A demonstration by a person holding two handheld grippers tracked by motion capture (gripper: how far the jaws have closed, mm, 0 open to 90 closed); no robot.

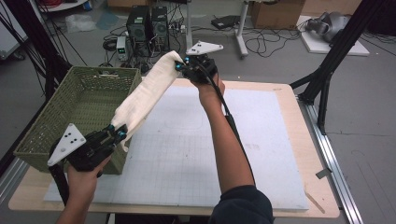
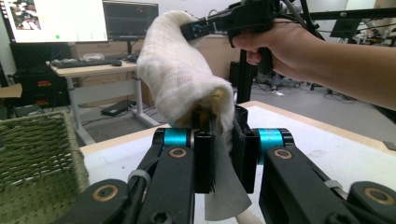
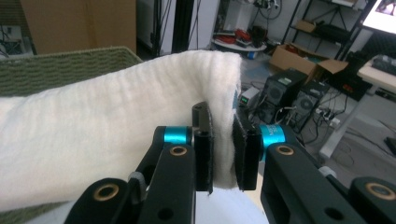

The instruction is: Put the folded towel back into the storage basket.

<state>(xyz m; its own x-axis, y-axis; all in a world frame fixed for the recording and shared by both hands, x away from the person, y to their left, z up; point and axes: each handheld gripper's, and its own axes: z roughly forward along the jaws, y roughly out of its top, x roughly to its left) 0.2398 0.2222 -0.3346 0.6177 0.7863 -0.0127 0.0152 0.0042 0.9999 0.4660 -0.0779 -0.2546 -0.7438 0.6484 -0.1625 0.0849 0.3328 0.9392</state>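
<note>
A soft, fuzzy cream-white cloth [image 1: 144,91] is held up in the air, pinched at one end by the left gripper [image 1: 116,132] and at the other by the right gripper [image 1: 182,64]. A green woven basket [image 1: 42,126] is just beside it at the table's left edge. The flat white mat [image 1: 187,149] is left bare.

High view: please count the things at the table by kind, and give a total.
Grippers: 2 (left, right)
Cloth: 1, white, held in the air between both grippers
Basket: 1, green
Mat: 1, white, gridded
Total: 5
</note>
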